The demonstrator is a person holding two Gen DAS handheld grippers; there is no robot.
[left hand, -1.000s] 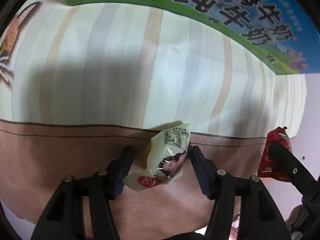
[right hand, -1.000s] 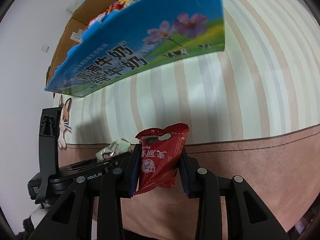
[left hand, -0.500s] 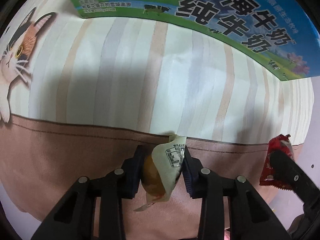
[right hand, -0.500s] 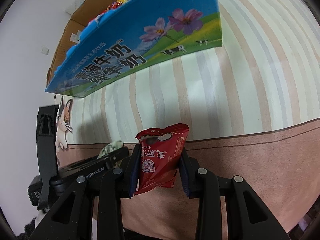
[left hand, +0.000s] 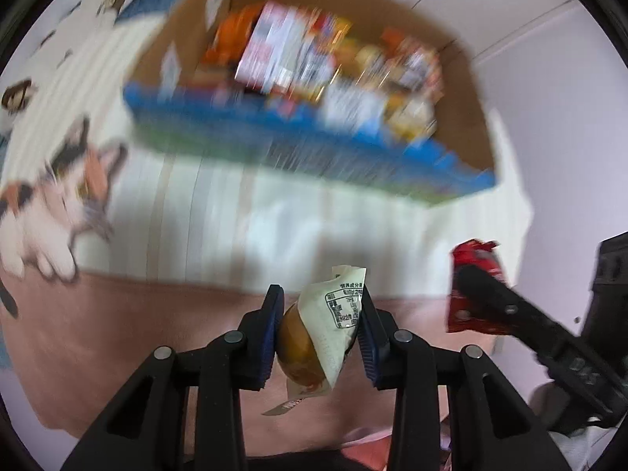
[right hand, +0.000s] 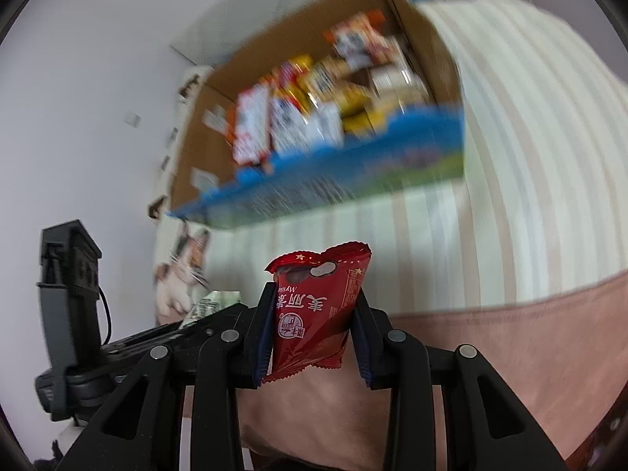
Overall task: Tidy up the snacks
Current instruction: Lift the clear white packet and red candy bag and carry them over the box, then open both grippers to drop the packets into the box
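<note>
— Two packets, one in each of my grippers; my left gripper (left hand: pixel 320 333) is clamped on a cream plastic packet with a brown bun inside (left hand: pixel 325 329), my right gripper (right hand: pixel 312 314) is pinched on a glossy red foil snack packet (right hand: pixel 314 306).

— Which step is that?

— The carry, I'd say; both packets hang above the pink and cream-striped bedcover (right hand: pixel 530 196), clear of it, short of the open cardboard box with a blue and green printed side (left hand: pixel 467 78).

— And next?

— Bring each over the rim and let go above a gap; the box already looks crowded with blurred wrappers (right hand: pixel 314 90); the foil should slide in, the soft bun may squash if I squeeze harder.
</note>
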